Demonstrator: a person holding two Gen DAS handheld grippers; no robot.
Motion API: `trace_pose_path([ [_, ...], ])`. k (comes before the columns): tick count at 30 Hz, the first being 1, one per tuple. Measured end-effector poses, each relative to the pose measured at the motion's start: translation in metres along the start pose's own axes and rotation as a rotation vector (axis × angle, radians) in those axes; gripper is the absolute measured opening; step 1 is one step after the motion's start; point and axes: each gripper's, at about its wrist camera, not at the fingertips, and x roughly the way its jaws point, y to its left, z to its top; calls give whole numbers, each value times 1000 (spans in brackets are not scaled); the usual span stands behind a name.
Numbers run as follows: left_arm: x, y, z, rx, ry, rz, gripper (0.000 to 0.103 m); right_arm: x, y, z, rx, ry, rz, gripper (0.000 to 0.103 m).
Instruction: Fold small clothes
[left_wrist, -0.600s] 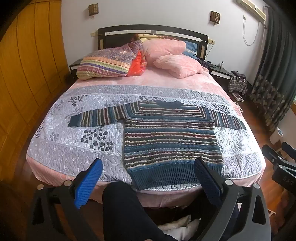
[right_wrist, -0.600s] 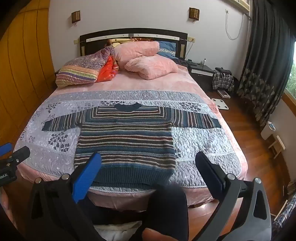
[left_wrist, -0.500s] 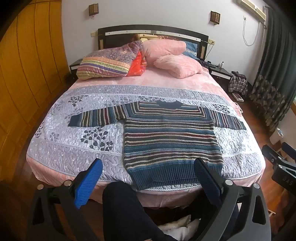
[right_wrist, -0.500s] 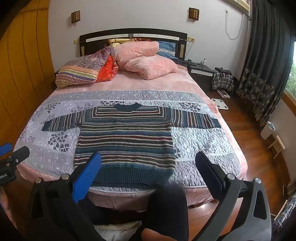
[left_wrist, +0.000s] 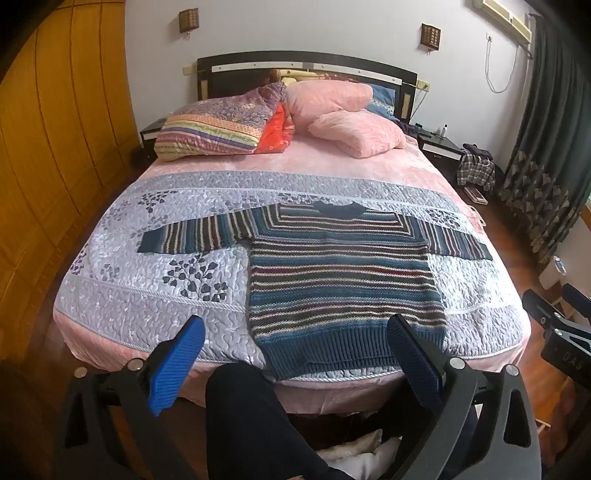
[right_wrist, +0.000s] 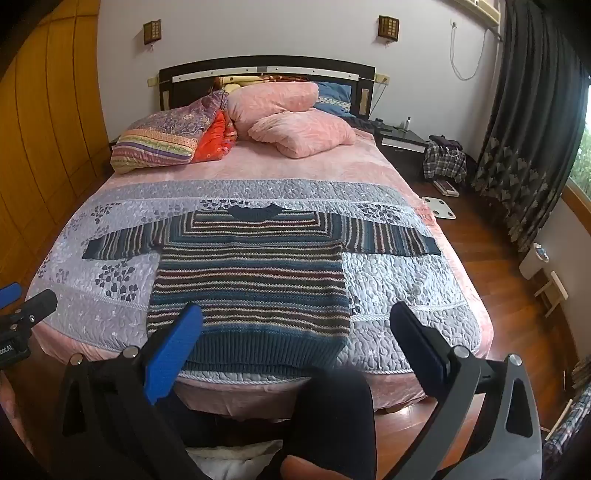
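**What you can't really see here**

The sweater (left_wrist: 343, 280) hem is partly covered by the left gripper's right finger (left_wrist: 413, 354) and the person's dark-clothed leg (left_wrist: 258, 417). The right gripper (left_wrist: 561, 325) is cut off at the frame edge. The nightstand bottle (right_wrist: 407, 123) is too tiny to identify.

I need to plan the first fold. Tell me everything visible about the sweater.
The sweater is a knit pullover with teal, maroon and cream stripes, a dark ribbed collar and a ribbed teal hem. It lies flat and unfolded on the grey quilt, both sleeves spread sideways, hem at the bed's near edge. Neither gripper touches it.
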Motion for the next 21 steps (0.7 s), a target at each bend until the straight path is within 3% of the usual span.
trace_pose_path([
  [21, -4, 5, 6, -2, -13, 6, 99, 2, -9, -3, -6, -6, -5, 100],
])
